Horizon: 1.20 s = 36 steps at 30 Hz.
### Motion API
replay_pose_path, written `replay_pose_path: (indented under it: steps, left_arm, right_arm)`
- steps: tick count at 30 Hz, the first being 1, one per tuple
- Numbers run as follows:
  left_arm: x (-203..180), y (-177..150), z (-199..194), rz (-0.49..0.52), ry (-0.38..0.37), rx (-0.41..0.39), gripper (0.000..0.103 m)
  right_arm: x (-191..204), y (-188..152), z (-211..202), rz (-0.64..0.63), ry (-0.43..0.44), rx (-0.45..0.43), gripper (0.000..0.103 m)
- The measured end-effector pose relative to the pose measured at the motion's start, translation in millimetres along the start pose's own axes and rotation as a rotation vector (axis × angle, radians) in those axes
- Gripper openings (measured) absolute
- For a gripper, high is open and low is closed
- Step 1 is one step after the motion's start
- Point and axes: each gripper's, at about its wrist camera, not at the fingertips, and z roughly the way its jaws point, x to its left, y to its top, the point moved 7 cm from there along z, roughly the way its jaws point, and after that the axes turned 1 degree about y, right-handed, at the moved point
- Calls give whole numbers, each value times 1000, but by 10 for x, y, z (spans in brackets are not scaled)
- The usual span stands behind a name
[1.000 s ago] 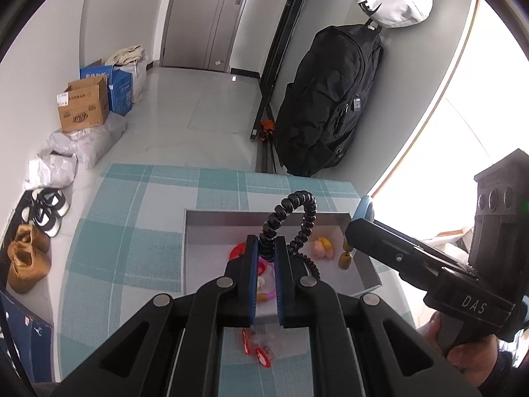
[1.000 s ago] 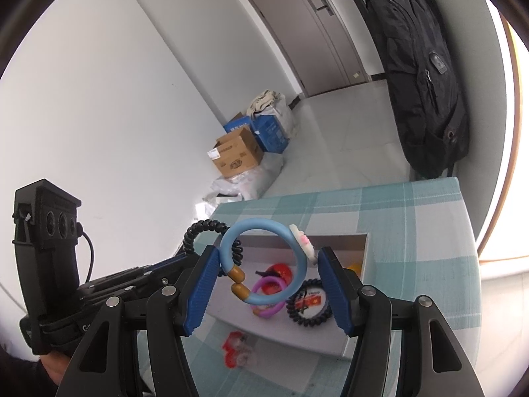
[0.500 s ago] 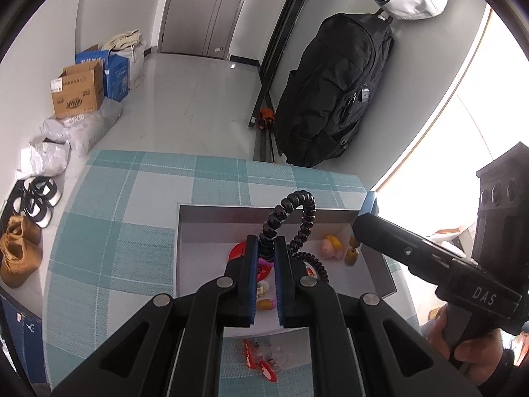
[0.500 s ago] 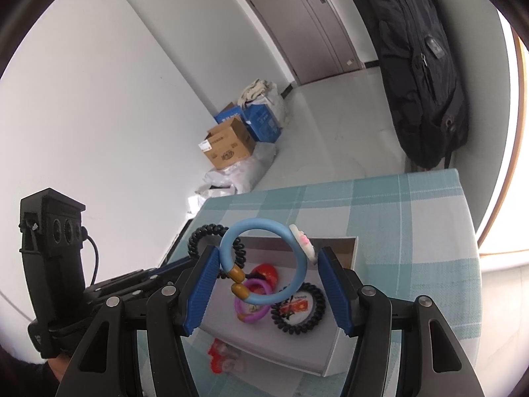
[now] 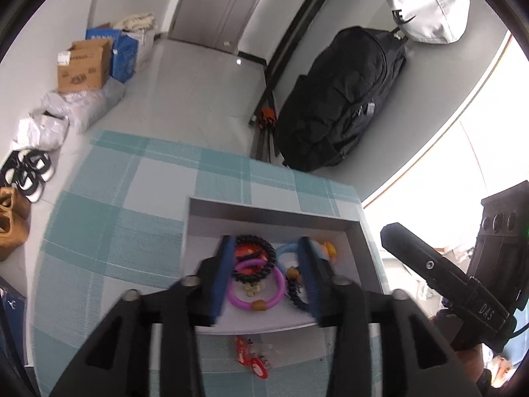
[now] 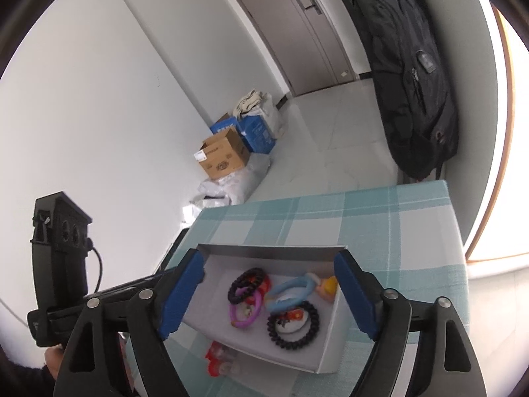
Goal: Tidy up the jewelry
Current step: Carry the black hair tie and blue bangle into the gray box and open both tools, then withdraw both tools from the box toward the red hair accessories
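Observation:
A grey open box [image 5: 271,210] [image 6: 327,347] sits on the checked tablecloth. In it lie a black coil hair tie [image 5: 256,258] [image 6: 246,284], a purple ring [image 5: 256,297] [image 6: 246,312], a light blue ring [image 5: 286,251] [image 6: 291,292], a second black coil tie [image 6: 292,324] and small yellow and pink charms [image 5: 327,248] [image 6: 327,286]. My left gripper [image 5: 264,278] is open and empty just above the box. My right gripper [image 6: 269,292] is open and empty above the box.
A clear packet with red pieces [image 5: 253,357] [image 6: 220,360] lies on the cloth [image 5: 109,241] in front of the box. A black backpack [image 5: 340,99] leans on the far wall. Cardboard boxes [image 5: 84,66] and shoes stand on the floor at left.
My left gripper opened and the black coil tie now lies in the box. My right gripper opened and the light blue ring now lies in the box.

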Motion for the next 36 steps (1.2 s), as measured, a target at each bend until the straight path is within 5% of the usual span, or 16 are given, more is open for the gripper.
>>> replay_pose_path:
  steps: [11,14,36]
  left_arm:
    - [43,-105,-82,48,117,-26,49]
    - [45,-144,-154,65,138,-37,62]
    - [343,-484,-339,19,240,-15,73]
  right_arm:
    - [32,-58,-81,-15,-12,-5,92]
    - [57,-98,-111,-27,-28,-10,94]
    - [346,-558,-314,-117,-41,32,103]
